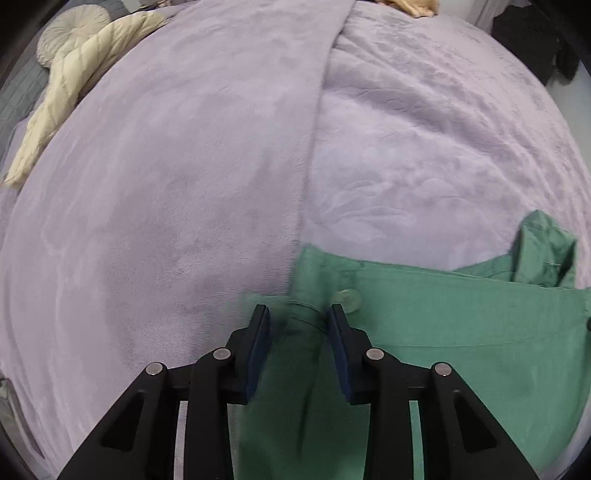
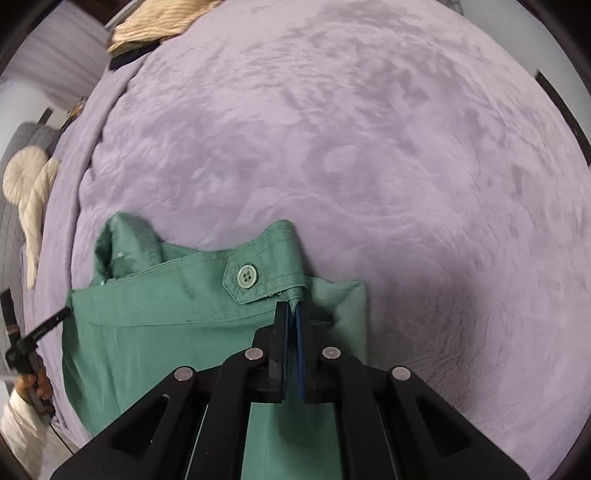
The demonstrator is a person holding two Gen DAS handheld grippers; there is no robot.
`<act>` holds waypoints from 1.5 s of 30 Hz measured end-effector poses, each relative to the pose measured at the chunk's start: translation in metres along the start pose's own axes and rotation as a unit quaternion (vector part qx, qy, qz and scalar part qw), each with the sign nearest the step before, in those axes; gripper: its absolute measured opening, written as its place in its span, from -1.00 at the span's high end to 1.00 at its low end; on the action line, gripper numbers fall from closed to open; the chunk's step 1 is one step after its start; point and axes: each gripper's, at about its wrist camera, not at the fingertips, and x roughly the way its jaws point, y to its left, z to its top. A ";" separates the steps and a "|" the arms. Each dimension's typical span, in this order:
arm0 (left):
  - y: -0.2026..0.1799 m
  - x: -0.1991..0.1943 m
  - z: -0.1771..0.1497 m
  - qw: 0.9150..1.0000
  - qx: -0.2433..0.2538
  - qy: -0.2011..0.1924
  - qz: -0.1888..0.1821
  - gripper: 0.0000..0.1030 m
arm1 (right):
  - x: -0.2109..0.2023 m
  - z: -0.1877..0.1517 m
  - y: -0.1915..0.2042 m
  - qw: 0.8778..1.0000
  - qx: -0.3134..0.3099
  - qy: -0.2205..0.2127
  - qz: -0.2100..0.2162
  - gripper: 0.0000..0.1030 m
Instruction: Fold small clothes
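A green garment point(image 1: 443, 332) with a button tab lies on a lilac blanket point(image 1: 166, 184). My left gripper point(image 1: 299, 314) is open over the garment's left edge, with a fold of green cloth between its jaws. In the right wrist view the same garment point(image 2: 147, 332) lies spread to the left, its green button point(image 2: 245, 276) on a waistband tab. My right gripper point(image 2: 293, 306) is shut on the garment's right edge just below the tab. The left gripper point(image 2: 40, 328) shows at the far left of that view.
A cream quilted jacket point(image 1: 70, 85) and a round cushion point(image 1: 70, 29) lie at the blanket's far left. A tan cloth point(image 2: 159, 22) lies at the far edge. Dark clothes point(image 1: 535, 40) hang at the far right. The blanket point(image 2: 369, 147) stretches ahead.
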 end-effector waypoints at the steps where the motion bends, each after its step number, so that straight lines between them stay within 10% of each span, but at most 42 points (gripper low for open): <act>1: 0.005 0.000 0.000 1.000 -0.009 0.001 -0.010 0.30 | 0.004 0.000 -0.011 1.000 0.022 0.005 0.005 0.93; 4: 0.014 -0.015 -0.005 0.999 -0.011 -0.013 0.033 0.29 | 0.001 -0.005 -0.022 0.998 0.052 -0.008 0.027 0.90; 7: 0.029 -0.038 -0.018 1.000 -0.016 -0.011 -0.003 0.25 | -0.020 -0.016 -0.021 0.996 0.062 -0.019 0.058 0.84; 8: 0.035 -0.046 -0.026 0.999 -0.026 -0.004 -0.024 0.06 | -0.029 -0.023 -0.019 0.995 0.063 -0.022 0.078 0.77; 10: 0.044 -0.064 -0.049 0.998 -0.040 -0.018 -0.035 -0.91 | -0.047 -0.041 -0.015 0.991 0.063 -0.028 0.113 -0.01; 12: 0.044 -0.081 -0.075 0.998 -0.036 -0.026 -0.032 -0.93 | -0.061 -0.068 -0.011 0.986 0.067 -0.028 0.150 -0.29; 17: 0.054 -0.083 -0.145 0.992 -0.093 0.032 -0.084 -0.93 | -0.078 -0.157 -0.010 0.967 0.117 0.010 0.226 -0.29; 23: 0.034 -0.039 -0.223 0.966 -0.153 0.144 -0.150 -0.93 | -0.059 -0.253 -0.046 0.947 0.231 0.051 0.217 -0.29; 31: 0.052 -0.018 -0.210 0.961 -0.239 0.087 -0.111 -0.92 | -0.022 -0.241 -0.077 0.910 0.330 -0.022 0.252 -0.29; 33: 0.060 -0.015 -0.205 0.951 -0.274 0.075 -0.120 -0.41 | -0.012 -0.235 -0.076 0.908 0.337 -0.020 0.250 -0.12; 34: 0.060 -0.015 -0.203 0.949 -0.277 0.073 -0.130 0.22 | -0.007 -0.233 -0.075 0.906 0.344 -0.015 0.247 0.53; 35: 0.057 -0.017 -0.200 0.948 -0.269 0.067 -0.155 0.51 | -0.004 -0.232 -0.072 0.903 0.349 -0.010 0.250 0.75; 38: 0.036 -0.050 -0.193 0.970 -0.193 0.024 -0.146 0.63 | -0.023 -0.225 -0.061 0.907 0.319 -0.029 0.274 0.84; 45: 0.037 -0.108 -0.199 0.969 -0.150 -0.020 -0.195 0.64 | -0.084 -0.215 -0.029 0.905 0.254 -0.080 0.332 0.86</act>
